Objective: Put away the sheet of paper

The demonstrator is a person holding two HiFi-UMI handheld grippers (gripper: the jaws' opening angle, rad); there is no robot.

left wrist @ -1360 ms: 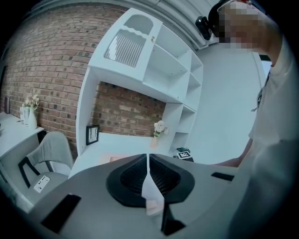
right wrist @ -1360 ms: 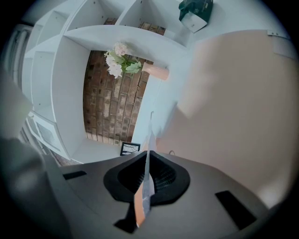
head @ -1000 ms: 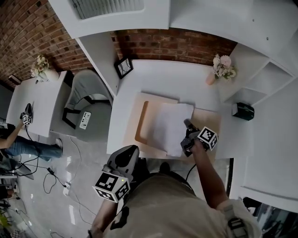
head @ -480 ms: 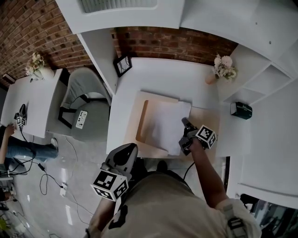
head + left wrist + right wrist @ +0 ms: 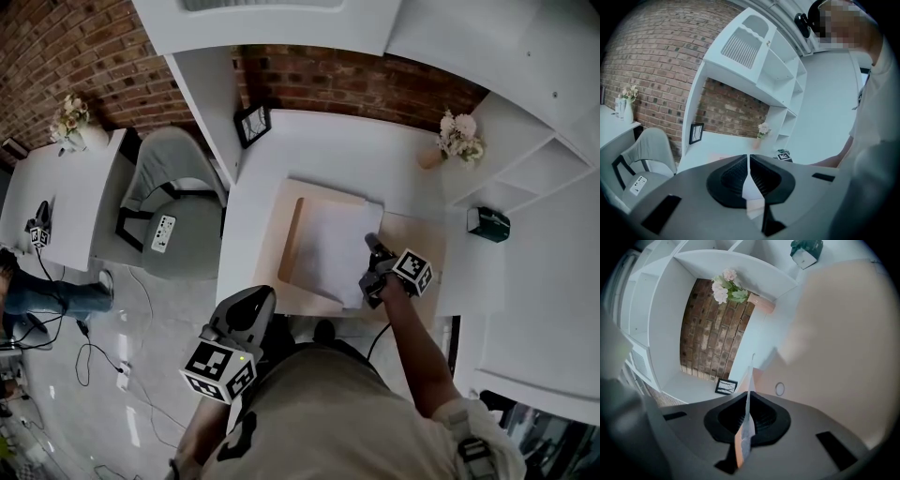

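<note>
A white sheet of paper (image 5: pixel 328 248) lies over an open tan folder (image 5: pixel 284 234) on the white desk (image 5: pixel 328 150). My right gripper (image 5: pixel 369 246) is at the sheet's right edge and shut on it. In the right gripper view the paper (image 5: pixel 749 376) runs edge-on between the jaws of that gripper (image 5: pixel 749 401). My left gripper (image 5: pixel 261 298) hangs below the desk's near edge, close to my body. Its jaws meet in the left gripper view (image 5: pixel 749 161), with nothing held.
A small picture frame (image 5: pixel 251 125) stands at the desk's back left and a flower vase (image 5: pixel 457 141) at the back right. White shelves on the right hold a dark box (image 5: pixel 490 223). A grey chair (image 5: pixel 173 178) stands to the left of the desk.
My right gripper keeps its hold on the sheet's right edge and has barely shifted. The left gripper stays low by my body.
</note>
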